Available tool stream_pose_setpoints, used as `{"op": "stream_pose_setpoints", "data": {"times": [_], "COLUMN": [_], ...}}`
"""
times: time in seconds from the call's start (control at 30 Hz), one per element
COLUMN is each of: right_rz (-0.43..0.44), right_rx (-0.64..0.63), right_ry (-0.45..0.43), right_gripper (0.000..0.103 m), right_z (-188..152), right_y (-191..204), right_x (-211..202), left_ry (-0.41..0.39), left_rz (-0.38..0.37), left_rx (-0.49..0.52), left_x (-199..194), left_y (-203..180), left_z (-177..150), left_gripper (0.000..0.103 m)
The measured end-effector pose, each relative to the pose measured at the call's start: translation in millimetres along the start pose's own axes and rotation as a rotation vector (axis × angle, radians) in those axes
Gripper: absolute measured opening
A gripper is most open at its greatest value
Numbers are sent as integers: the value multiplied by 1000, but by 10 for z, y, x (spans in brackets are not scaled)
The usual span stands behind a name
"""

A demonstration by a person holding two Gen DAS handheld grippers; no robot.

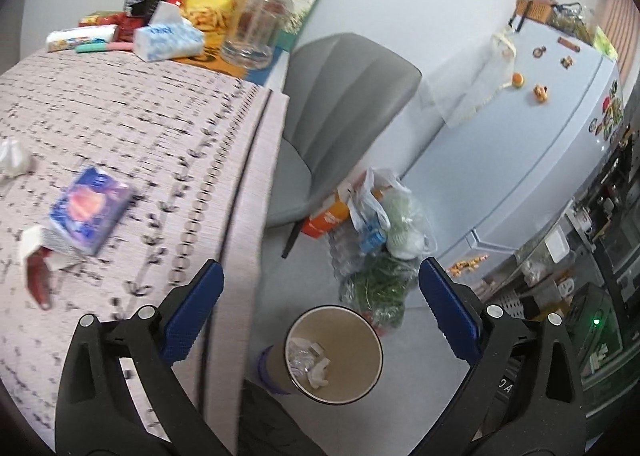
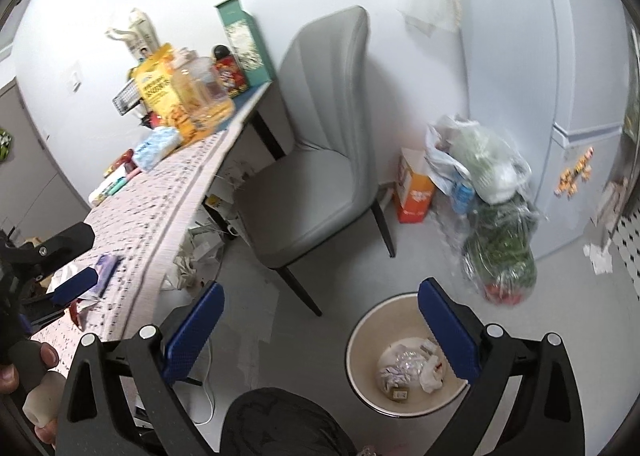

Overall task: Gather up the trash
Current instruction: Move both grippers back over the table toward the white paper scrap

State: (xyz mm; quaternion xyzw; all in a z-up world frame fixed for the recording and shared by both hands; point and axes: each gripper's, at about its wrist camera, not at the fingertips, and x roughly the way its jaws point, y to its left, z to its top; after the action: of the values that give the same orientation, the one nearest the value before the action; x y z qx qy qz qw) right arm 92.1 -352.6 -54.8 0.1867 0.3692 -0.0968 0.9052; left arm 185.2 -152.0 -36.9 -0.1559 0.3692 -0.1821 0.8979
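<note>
L gripper jaws wide apart, nothing between pads, hangs above floor beside table edge. R gripper also spread wide, empty. Trash bin on floor below both, round, beige inside; crumpled trash lies at bottom: wrappers, tissue, small scrap. On table, patterned cloth: purple tissue pack, white crumpled paper at far left, red-white wrapper near pack. Grey chair betw. table and fridge. Bags w/ greens on floor next to bin.
</note>
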Motion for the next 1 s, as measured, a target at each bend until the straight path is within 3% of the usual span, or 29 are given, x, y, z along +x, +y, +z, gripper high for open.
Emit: {"op": "stream_pose_setpoints", "data": {"times": [0.13,0.6,1.0], "right_rz": [-10,73,158], "right_rx": [-35,-144,-215], "right_ry": [-45,-89,-70], "right_gripper": [95,95,95], "right_z": [17,-44,-168], "right_y": [231,906,1346], "right_x": [-82,-184,-75], "left_ry": [-35,-158,-150], "left_rz": [24,135,218], "left_rx": [-10,-64,-149], "left_x": [-168,-729,-921], "left_y": [131,703,1271], "left_z": [28,-14,-97], "left_gripper": [97,97,97]}}
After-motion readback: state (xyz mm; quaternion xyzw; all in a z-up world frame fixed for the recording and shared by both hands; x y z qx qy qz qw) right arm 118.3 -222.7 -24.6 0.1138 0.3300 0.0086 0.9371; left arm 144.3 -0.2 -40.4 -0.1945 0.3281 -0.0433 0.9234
